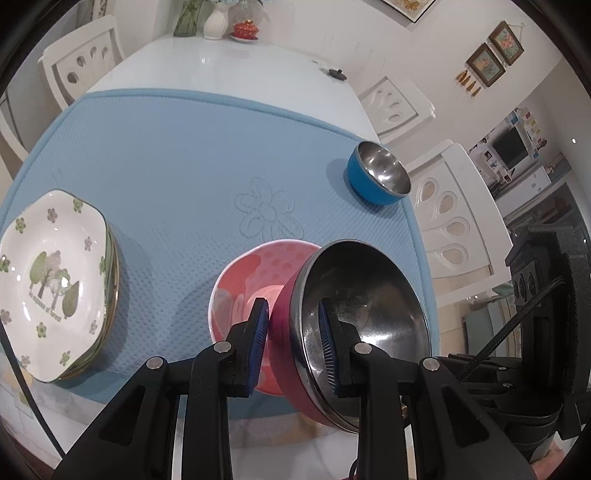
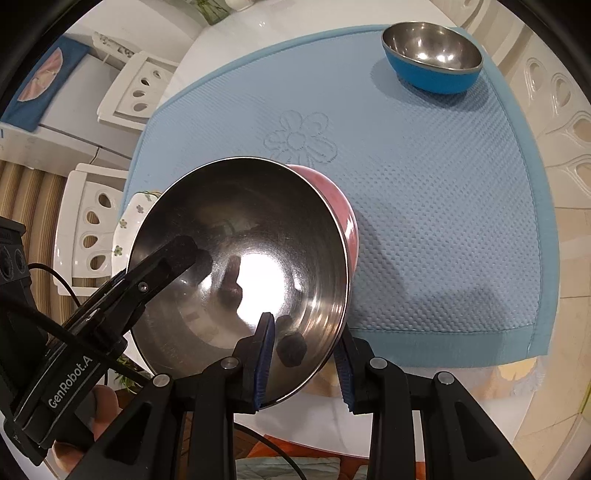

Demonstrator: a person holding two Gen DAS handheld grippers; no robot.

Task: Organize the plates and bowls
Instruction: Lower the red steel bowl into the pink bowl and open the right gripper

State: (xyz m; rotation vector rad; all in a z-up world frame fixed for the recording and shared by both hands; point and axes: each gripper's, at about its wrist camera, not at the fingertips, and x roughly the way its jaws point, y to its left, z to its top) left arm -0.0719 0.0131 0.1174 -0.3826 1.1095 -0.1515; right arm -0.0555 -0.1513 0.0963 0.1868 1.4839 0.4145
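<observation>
A steel-lined bowl with a pink outside (image 1: 365,295) hangs tilted, and both grippers hold its rim. My left gripper (image 1: 293,336) is shut on the rim, one pad inside and one on the pink wall. My right gripper (image 2: 306,360) is shut on the near rim of the same bowl (image 2: 240,251). Just beyond and partly under it, a pink dotted ceramic bowl (image 1: 255,273) sits on the blue mat (image 1: 177,155). A blue steel-lined bowl (image 1: 378,173) (image 2: 432,59) stands at the mat's far right. A stack of white flower-print plates (image 1: 55,280) rests at the left.
The mat covers the near part of a white table (image 1: 229,62). Vases and a red lidded pot (image 1: 244,29) stand at its far end. White chairs (image 1: 79,62) (image 1: 450,221) surround the table. The mat's middle (image 2: 443,192) is bare.
</observation>
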